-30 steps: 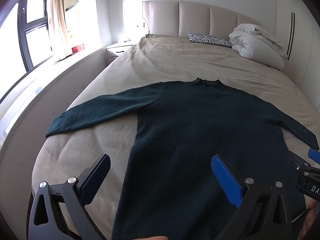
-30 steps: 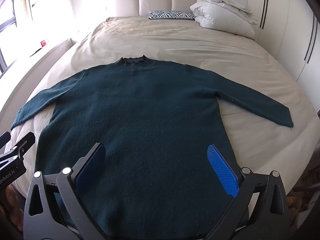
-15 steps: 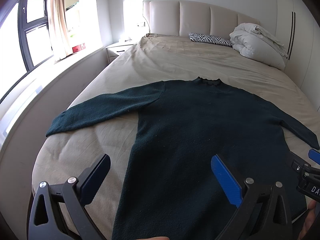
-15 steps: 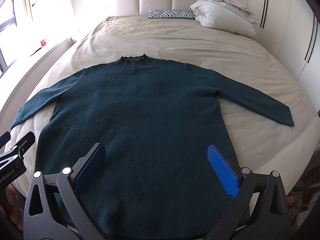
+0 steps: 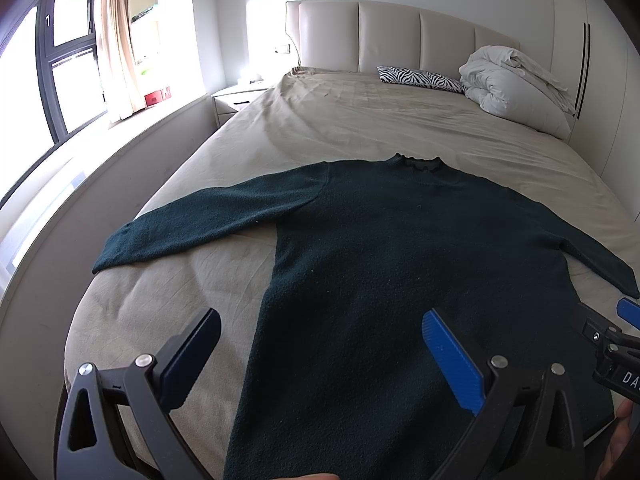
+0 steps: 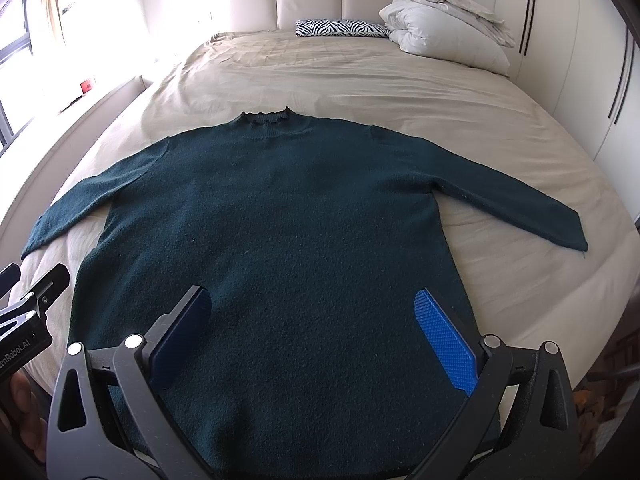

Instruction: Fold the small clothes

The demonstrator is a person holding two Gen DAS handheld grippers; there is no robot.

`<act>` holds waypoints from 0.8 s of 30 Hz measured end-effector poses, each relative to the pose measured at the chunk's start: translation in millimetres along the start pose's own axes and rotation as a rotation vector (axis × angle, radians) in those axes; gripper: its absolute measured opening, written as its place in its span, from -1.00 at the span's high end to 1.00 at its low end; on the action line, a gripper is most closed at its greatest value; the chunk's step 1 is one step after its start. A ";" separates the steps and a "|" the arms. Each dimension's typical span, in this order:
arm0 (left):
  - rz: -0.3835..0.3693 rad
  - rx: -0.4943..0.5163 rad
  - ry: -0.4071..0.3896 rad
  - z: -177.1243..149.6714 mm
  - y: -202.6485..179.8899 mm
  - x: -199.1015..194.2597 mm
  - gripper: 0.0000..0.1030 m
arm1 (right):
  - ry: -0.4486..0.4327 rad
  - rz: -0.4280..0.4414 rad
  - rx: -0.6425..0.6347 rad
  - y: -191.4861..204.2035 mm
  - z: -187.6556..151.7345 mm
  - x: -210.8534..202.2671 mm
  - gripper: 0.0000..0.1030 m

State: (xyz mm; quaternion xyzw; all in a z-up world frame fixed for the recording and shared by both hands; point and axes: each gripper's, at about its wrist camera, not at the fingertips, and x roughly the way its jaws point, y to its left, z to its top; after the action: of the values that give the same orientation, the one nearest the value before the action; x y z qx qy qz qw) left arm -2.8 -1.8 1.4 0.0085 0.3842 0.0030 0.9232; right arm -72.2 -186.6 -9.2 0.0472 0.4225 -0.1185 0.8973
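Observation:
A dark green long-sleeved sweater [image 5: 400,248] [image 6: 272,216] lies flat on the beige bed, collar toward the headboard and both sleeves spread out to the sides. My left gripper [image 5: 320,340] hovers open above the sweater's lower left edge, nothing between its blue pads. My right gripper [image 6: 312,320] is also open, above the hem area of the body. Each gripper shows at the edge of the other's view: the right gripper [image 5: 616,344] at the far right, the left gripper [image 6: 24,312] at the far left.
The bed sheet [image 6: 360,76] stretches bare beyond the collar. A zebra-print pillow [image 6: 340,28] and a bundled white duvet [image 6: 448,32] sit by the padded headboard [image 5: 400,36]. A low ledge and window [image 5: 68,64] run along the left; cupboards stand on the right.
Both grippers have barely shifted; the sweater lies as before and nothing was taken hold of.

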 end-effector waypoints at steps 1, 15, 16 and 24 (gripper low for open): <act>0.001 0.000 0.000 0.1 0.1 0.1 -1.00 | 0.000 -0.002 -0.001 0.0 0.5 -0.3 -1.00; 0.002 0.001 0.000 -0.1 -0.3 -0.1 -1.00 | 0.002 0.000 0.001 -1.2 0.0 0.6 -1.00; 0.002 0.001 0.000 0.0 -0.2 0.2 -1.00 | 0.001 -0.001 0.001 -1.2 0.1 0.5 -1.00; 0.003 0.002 0.000 0.1 -0.2 0.4 -1.00 | 0.004 0.000 0.003 -2.0 -1.3 1.5 -1.00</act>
State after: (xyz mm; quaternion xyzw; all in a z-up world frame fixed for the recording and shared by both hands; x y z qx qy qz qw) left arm -2.4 -2.0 1.1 0.0099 0.3844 0.0041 0.9231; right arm -72.7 -188.6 -11.1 0.0490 0.4243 -0.1192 0.8963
